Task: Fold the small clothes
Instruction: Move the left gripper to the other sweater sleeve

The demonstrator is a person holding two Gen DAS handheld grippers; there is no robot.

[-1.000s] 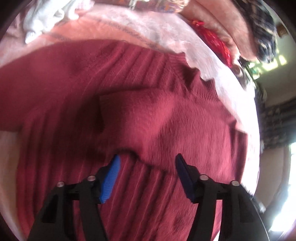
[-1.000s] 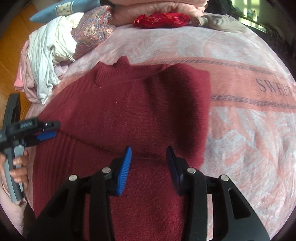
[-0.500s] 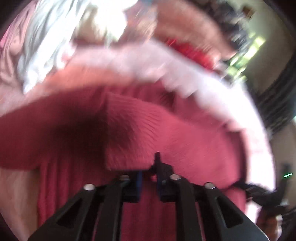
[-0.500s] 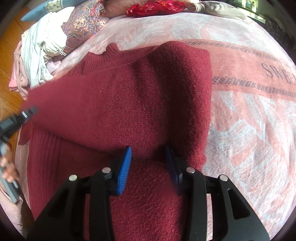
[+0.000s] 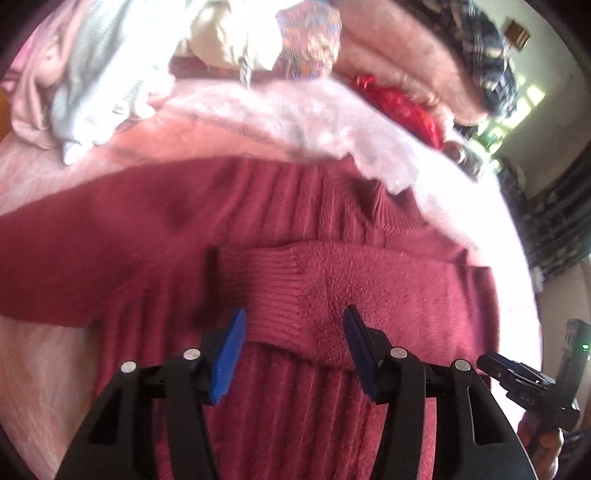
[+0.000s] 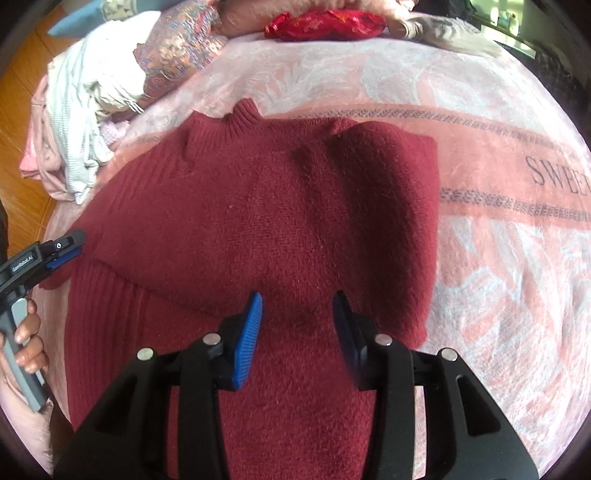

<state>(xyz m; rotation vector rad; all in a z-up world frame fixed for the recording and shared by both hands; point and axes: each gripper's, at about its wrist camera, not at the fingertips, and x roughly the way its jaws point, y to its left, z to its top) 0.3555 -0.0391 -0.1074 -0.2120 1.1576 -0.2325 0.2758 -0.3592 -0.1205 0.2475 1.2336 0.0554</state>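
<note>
- Maroon knit sweater (image 6: 280,206) lies flat on pink blanket (image 6: 509,258); one sleeve (image 5: 351,291) folded across the chest, ribbed cuff visible.
- Blanket lettering reads "SWEET", cut off at the frame edge.
- Left gripper (image 5: 293,328): blue pads spread wide over the folded sleeve, holding nothing.
- Right gripper (image 6: 297,314): pads apart above sweater body, holding nothing.

I see a deep maroon sweater (image 6: 280,221), ribbed at cuff and collar. Under it, a pink blanket (image 6: 498,258) with pale leaf swirls, grey banding and grey lettering. My grippers are black with blue pads (image 6: 248,339). Up top there's a shiny red bag (image 6: 325,25), a paisley pillow (image 6: 177,55), and white clothes (image 6: 85,96). The floor (image 6: 22,155) is orange wood.
</note>
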